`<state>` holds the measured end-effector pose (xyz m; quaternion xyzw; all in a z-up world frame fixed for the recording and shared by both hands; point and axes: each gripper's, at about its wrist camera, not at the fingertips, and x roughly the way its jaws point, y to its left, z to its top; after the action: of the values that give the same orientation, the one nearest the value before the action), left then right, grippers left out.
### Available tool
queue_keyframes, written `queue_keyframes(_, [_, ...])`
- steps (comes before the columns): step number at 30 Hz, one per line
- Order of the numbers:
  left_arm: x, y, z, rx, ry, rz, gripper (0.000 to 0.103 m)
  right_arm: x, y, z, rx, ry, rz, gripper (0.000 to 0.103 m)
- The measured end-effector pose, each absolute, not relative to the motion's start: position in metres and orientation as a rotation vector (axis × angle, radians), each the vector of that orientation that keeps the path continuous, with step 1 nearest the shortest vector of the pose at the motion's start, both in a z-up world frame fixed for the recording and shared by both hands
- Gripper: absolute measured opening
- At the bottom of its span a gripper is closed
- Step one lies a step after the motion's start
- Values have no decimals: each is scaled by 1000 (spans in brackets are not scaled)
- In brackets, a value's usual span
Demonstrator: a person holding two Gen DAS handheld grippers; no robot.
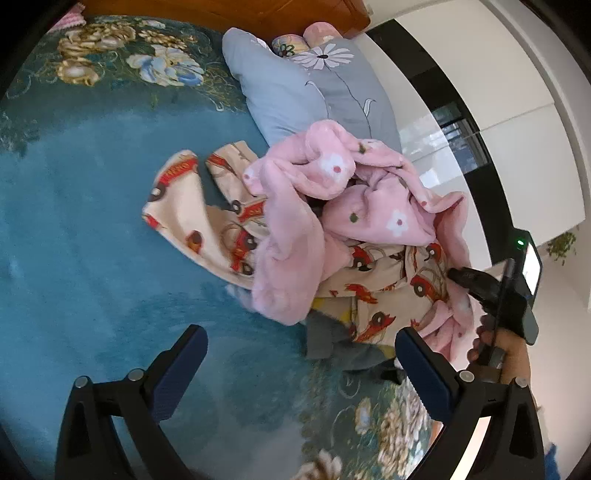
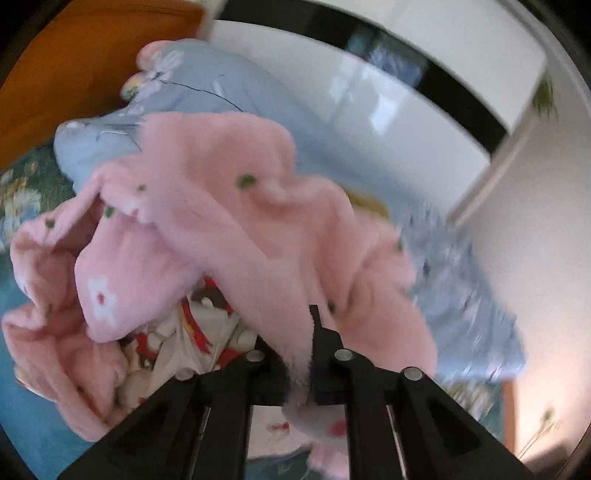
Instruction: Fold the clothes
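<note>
Your left gripper is spread wide and holds nothing, its two blue-padded fingers framing the lower part of the left wrist view above the teal floral bedspread. Your right gripper is pressed together on a fold of the pink fleece garment, which drapes over its fingers and fills the centre of the right wrist view; that view is blurred, so fine detail is lost. In the left wrist view the same pink fleece garment, dotted with white flowers, sits at centre right on top of the pile. You can count at least three pieces in that pile: the pink fleece, one cream garment printed with red cars spreading out to the left of centre and showing again under the fleece, and one grey piece at the lower edge beside your left gripper's right finger. One grey-blue pillow with a white daisy lies at upper centre, touching the pile, against the wooden headboard. Your right gripper enters at the right edge.
</note>
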<state>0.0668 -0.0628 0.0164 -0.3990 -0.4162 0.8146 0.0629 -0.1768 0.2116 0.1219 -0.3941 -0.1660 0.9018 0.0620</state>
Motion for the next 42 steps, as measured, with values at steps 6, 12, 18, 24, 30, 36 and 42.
queue_keyframes(6, [99, -99, 20, -1229, -1399, 2471, 103, -114, 247, 205, -862, -309, 2798, 5])
queue_keyframes(12, [117, -107, 22, -1248, -1472, 2399, 103, -12, 274, 279, -584, -295, 2914, 5])
queue_keyframes(18, [125, -107, 28, -1251, -1458, 2371, 103, 84, 316, 300, -481, -198, 2948, 5])
queue_keyframes(24, [121, -94, 31, -1265, -1431, 2322, 103, 155, 389, 306, -399, -175, 2738, 5])
queue_keyframes(30, [113, -67, 36, -1285, -1356, 2284, 103, 206, 485, 306, -383, -49, 2441, 5])
queue_keyframes(36, [91, -19, 35, -1375, -1162, 2258, 103, 206, 561, 177, -910, 124, 2239, 6])
queue_keyframes(42, [46, 23, 35, -1503, -785, 2304, 103, 240, 586, 85, -1134, 253, 2122, 6])
